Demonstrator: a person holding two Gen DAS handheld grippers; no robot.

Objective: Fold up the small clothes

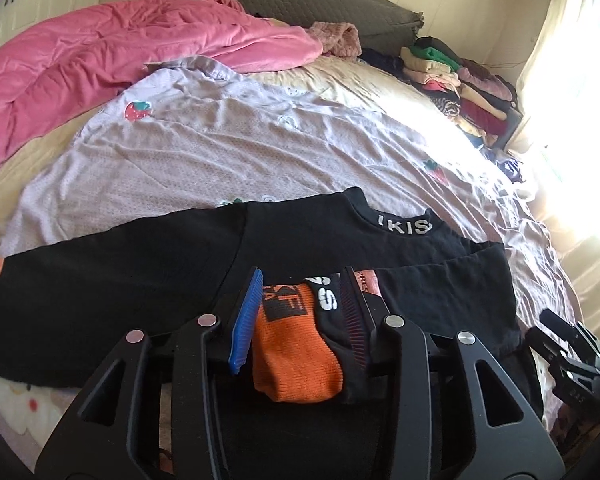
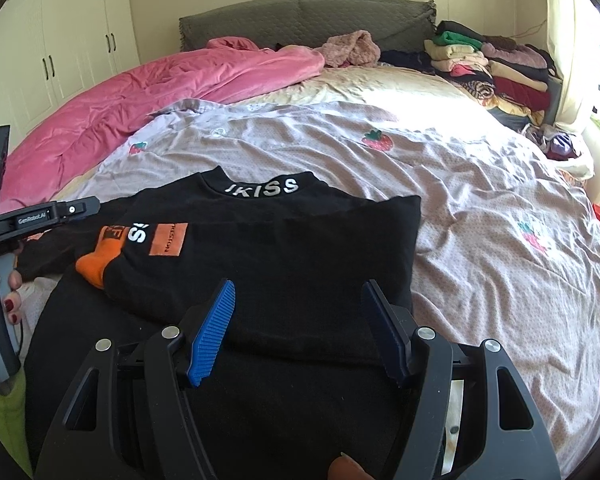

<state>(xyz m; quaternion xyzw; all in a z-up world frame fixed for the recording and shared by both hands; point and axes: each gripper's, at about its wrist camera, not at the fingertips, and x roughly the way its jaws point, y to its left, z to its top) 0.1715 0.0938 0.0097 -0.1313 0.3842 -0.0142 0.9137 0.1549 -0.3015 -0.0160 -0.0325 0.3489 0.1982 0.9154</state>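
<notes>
Left gripper [image 1: 300,312] jaws part-open, orange cuff [image 1: 296,360] loose between them; right gripper [image 2: 300,332] jaws wide, empty. Black sweater [image 2: 284,248] lies mid-frame on the bed [image 2: 480,216], sleeve folded across. Soft, light, limp: likely pinch seams or hem corners.

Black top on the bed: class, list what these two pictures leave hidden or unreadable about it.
- Left wrist view: the black top has its hem hidden behind the left gripper.
- Left wrist view: its left sleeve end runs off the picture's edge.
- Right wrist view: the orange patch carries print too small to read.
- Right wrist view: the hem is hidden behind the right gripper.
</notes>
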